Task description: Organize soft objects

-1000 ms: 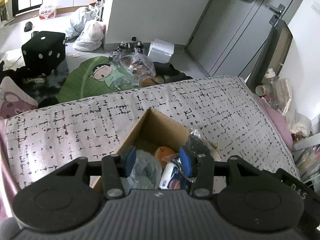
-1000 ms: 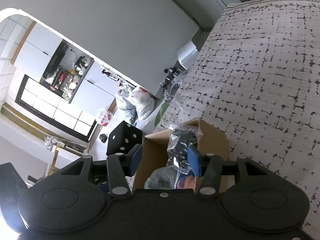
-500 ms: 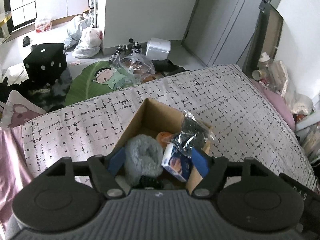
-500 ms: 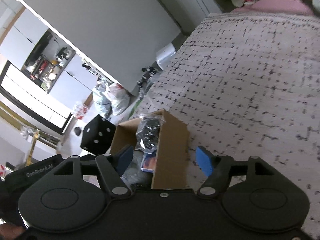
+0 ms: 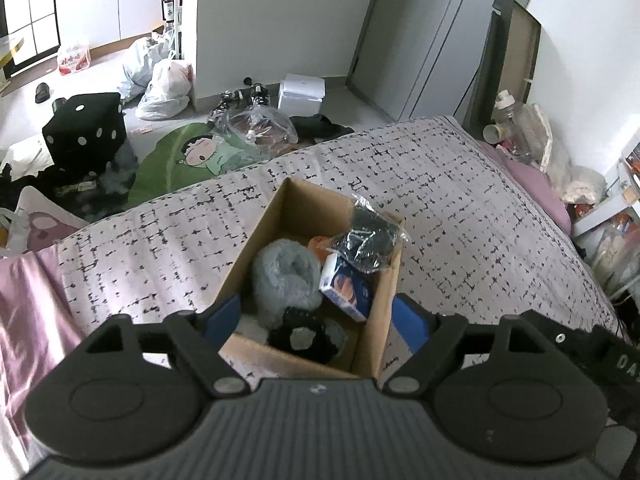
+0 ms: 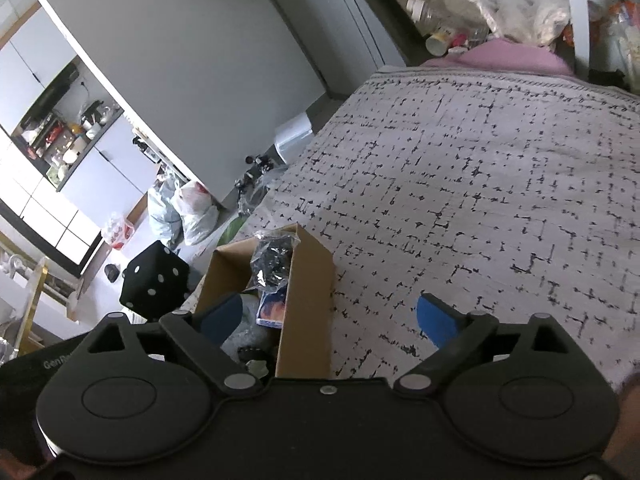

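A cardboard box (image 5: pixel 276 224) stands on the patterned bedspread (image 5: pixel 460 216). In it lie a fluffy grey roll (image 5: pixel 286 274), a clear bag of black items (image 5: pixel 368 236) leaning on the right wall, a blue and white pack (image 5: pixel 346 288), an orange thing (image 5: pixel 318 242) and a black and grey soft item (image 5: pixel 304 336). My left gripper (image 5: pixel 318 318) is open and empty above the box's near end. My right gripper (image 6: pixel 328 316) is open and empty, straddling the box's right wall (image 6: pixel 308 300). The bag (image 6: pixel 274 260) shows there too.
The bedspread (image 6: pixel 460 200) stretches to the right of the box. On the floor beyond the bed are a black dice stool (image 5: pixel 84 132), a green cartoon mat (image 5: pixel 192 160), plastic bags (image 5: pixel 160 84) and a white box (image 5: pixel 300 90). Clutter and bottles (image 5: pixel 516 128) stand at the right.
Both grippers have opened wider and pulled back and up from the box. The bag of black items and the grey roll, earlier between the fingers, now rest in the box.
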### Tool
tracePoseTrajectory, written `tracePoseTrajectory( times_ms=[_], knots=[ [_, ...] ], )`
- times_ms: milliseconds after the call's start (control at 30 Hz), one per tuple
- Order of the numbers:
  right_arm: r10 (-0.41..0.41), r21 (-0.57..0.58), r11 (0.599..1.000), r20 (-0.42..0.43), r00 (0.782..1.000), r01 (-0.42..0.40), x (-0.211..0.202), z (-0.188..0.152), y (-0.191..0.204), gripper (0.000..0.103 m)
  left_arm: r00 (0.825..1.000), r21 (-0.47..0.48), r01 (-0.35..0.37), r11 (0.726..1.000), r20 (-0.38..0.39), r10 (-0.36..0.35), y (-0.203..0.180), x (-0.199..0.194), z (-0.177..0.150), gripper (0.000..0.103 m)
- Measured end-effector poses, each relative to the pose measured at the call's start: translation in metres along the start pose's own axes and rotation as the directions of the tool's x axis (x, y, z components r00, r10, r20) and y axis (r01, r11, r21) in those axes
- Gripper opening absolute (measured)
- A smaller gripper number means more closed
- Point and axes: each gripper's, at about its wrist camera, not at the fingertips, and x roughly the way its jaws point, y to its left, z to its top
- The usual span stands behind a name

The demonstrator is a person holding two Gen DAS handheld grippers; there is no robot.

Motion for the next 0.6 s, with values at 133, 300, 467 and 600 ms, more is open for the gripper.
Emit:
tracePoseTrajectory(
  times_ms=[133, 300, 467, 600],
  knots=[
    [-0.026, -0.014, 1.000, 0.033, 0.999, 0.027, -0.022, -0.004, 0.005, 0.103, 1.000, 0.020, 0.011, 1.000, 0.004, -0.011, -0.001, -0.016, -0.006, 0.087],
    [-0.060, -0.043, 0.997, 0.046, 0.997, 0.062, -0.045, -0.007, 0.009, 0.103, 0.999, 0.038, 0.028, 0.999, 0.025, -0.029, -0.005, -0.038, -0.016, 0.092],
    [-0.096, -0.086, 0.991, 0.071, 0.993, 0.102, -0.071, -0.013, 0.010, 0.103, 0.998, 0.058, 0.039, 0.998, 0.049, -0.041, -0.009, -0.060, -0.026, 0.094],
    [-0.088, -0.087, 0.992, 0.083, 0.993, 0.095, -0.087, -0.018, 0.008, 0.103, 0.997, 0.069, 0.036, 0.997, 0.072, -0.041, -0.010, -0.075, -0.034, 0.096]
  ],
)
